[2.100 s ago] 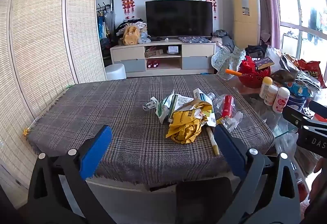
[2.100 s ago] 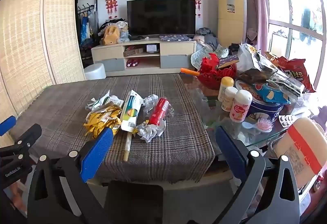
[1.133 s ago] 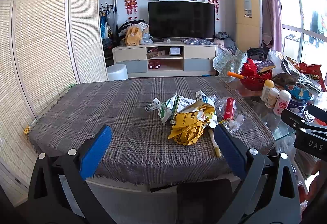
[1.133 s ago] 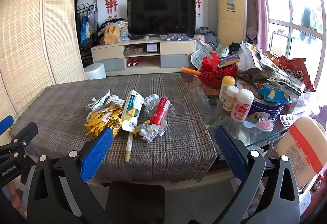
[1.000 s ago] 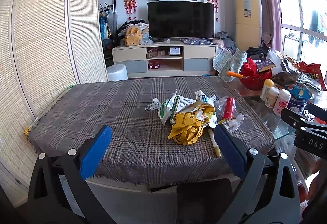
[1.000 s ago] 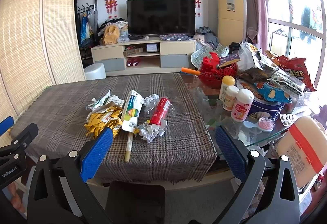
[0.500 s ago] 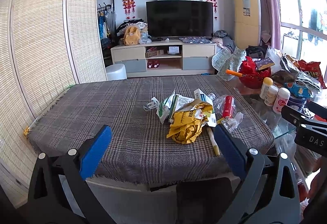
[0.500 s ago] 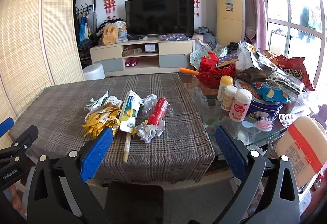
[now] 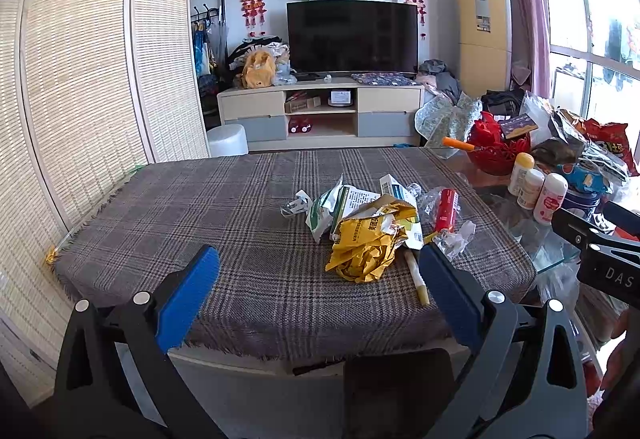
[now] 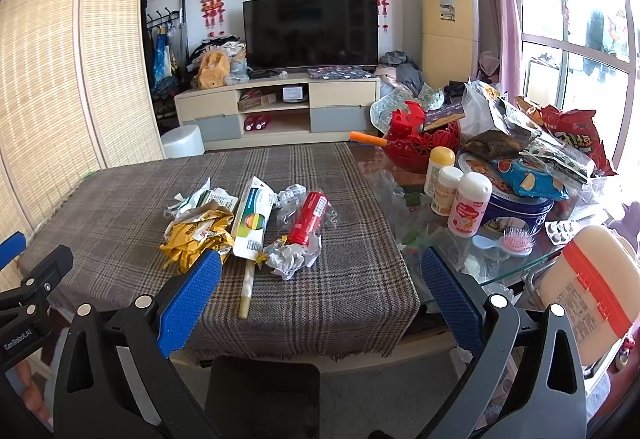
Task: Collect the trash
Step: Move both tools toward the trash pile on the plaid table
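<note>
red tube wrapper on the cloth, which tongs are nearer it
Right, though only slightly. The red tube wrapper lies ahead of the right tongs, roughly centred between their fingers. From the left tongs it sits beyond the right finger, off to the side. Both hover short of the table.

Daylight is pouring in through the window on the right, blowing it out, while the fisheye is bending and darkening every edge.

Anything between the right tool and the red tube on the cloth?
Nothing visible. The right tool is open, short of the table edge, and only bare cloth and a crumpled wrapper lie before the red tube.
</note>
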Demonstrator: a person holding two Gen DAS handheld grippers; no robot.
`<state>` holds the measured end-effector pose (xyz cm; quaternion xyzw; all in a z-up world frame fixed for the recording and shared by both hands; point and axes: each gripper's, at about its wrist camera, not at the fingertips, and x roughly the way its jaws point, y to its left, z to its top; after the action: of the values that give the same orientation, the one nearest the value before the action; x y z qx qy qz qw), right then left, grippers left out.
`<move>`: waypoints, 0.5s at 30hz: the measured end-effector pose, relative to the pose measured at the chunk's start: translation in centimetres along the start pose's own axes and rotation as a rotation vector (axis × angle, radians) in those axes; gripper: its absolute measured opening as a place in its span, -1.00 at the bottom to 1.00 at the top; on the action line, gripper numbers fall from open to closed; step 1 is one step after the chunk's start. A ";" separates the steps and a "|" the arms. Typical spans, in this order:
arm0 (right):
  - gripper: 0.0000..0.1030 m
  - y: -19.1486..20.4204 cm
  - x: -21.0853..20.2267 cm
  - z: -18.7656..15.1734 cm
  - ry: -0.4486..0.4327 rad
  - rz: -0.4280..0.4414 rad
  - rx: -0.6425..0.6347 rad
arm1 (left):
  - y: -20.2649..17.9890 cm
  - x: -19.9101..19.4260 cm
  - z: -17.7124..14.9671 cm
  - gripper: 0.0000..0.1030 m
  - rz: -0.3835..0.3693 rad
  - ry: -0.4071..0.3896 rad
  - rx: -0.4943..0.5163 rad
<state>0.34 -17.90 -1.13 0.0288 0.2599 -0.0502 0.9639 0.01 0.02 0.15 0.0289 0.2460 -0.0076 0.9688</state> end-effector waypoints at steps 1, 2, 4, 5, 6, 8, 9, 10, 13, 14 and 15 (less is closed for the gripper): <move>0.94 0.0 0.0 0.0 0.000 -0.001 0.000 | 0.0 0.0 0.0 0.84 -0.001 0.001 -0.001; 0.94 0.0 0.0 0.0 -0.002 -0.001 -0.001 | 0.1 0.0 0.0 0.84 -0.002 0.003 -0.001; 0.94 -0.1 0.0 0.0 -0.003 0.000 0.000 | 0.1 0.0 0.0 0.84 -0.001 0.002 -0.002; 0.94 -0.1 0.0 0.0 -0.002 -0.001 0.000 | 0.2 0.0 0.0 0.84 0.000 0.002 -0.004; 0.94 -0.1 0.0 0.0 -0.003 -0.002 0.000 | 0.3 0.1 0.0 0.84 0.001 0.001 -0.006; 0.94 -0.1 0.0 0.0 -0.001 -0.002 0.001 | 0.4 0.1 0.1 0.84 0.002 0.000 -0.008; 0.94 -0.1 0.0 0.0 0.000 -0.001 0.001 | 0.4 0.1 0.1 0.84 0.003 0.001 -0.008; 0.94 -0.3 0.1 0.1 0.002 -0.002 0.002 | 0.4 0.1 0.1 0.84 0.002 0.002 -0.008; 0.94 -0.4 0.3 0.1 0.010 -0.003 -0.002 | 0.4 0.3 0.0 0.84 0.008 0.010 -0.003; 0.94 -0.4 0.4 0.0 0.017 -0.001 -0.004 | 0.4 0.4 -0.1 0.84 0.012 0.015 0.001; 0.94 -0.4 0.6 -0.1 0.025 0.004 -0.007 | 0.4 0.6 -0.2 0.84 0.016 0.021 0.005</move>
<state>0.75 -18.34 -1.52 0.0265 0.2719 -0.0472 0.9608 0.41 0.48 -0.30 0.0332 0.2560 0.0001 0.9661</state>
